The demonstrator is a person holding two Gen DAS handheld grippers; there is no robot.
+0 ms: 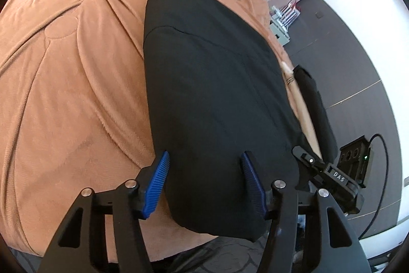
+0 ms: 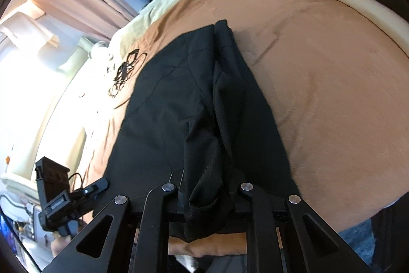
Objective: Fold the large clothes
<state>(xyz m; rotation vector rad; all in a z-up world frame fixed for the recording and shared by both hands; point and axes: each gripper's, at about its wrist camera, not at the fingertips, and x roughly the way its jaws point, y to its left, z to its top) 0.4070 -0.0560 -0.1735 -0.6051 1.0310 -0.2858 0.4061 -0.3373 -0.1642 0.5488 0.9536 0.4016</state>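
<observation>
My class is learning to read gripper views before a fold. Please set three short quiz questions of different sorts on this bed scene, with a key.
1. True or false: the left gripper has its blue fingers clamped tight on the black garment.
2. Multiple choice: in the right wrist view, the bunched fabric between the right gripper's arms is A) cream, B) black, C) pink.
3. Fill in: the garment lies on a ___-coloured blanket.

Key
1. False: the fingers stand apart, one on each side of the near edge, with open space between them.
2. B.
3. Orange-brown.
</observation>
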